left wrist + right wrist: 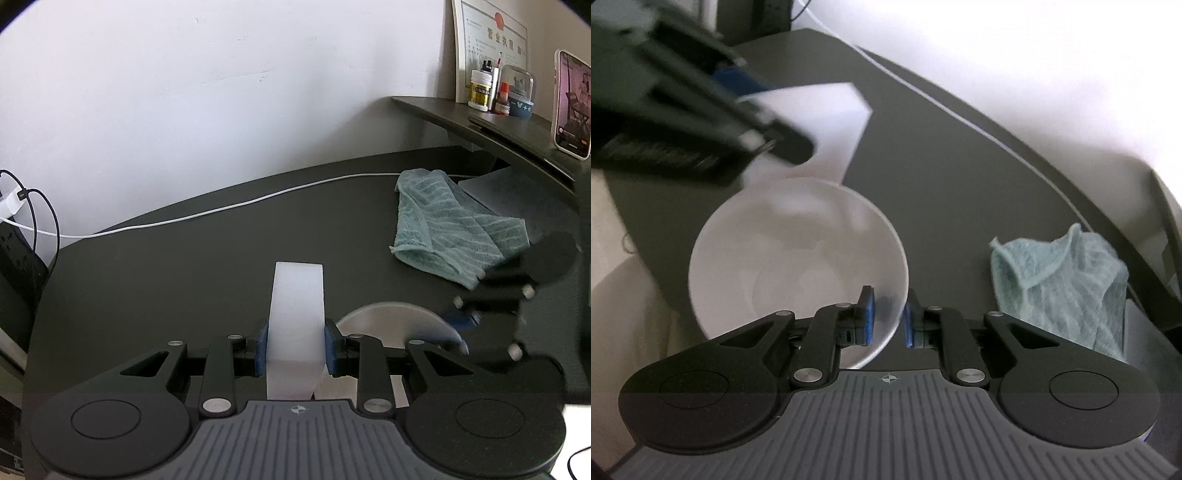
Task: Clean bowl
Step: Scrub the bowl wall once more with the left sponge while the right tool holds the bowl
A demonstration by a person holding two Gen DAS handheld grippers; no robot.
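Our left gripper (295, 347) clamps a white rectangular sponge block (295, 317) between its blue pads. Our right gripper (888, 321) pinches the near rim of the pale round bowl (790, 266) — held over the dark desk (184, 258), beside a folded teal towel (1067, 284).

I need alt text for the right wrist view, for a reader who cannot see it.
The right tool grips the rim of a white bowl above a dark desk. The blurred left tool holds a white sponge over the bowl's far edge. A light green towel lies crumpled on the right.
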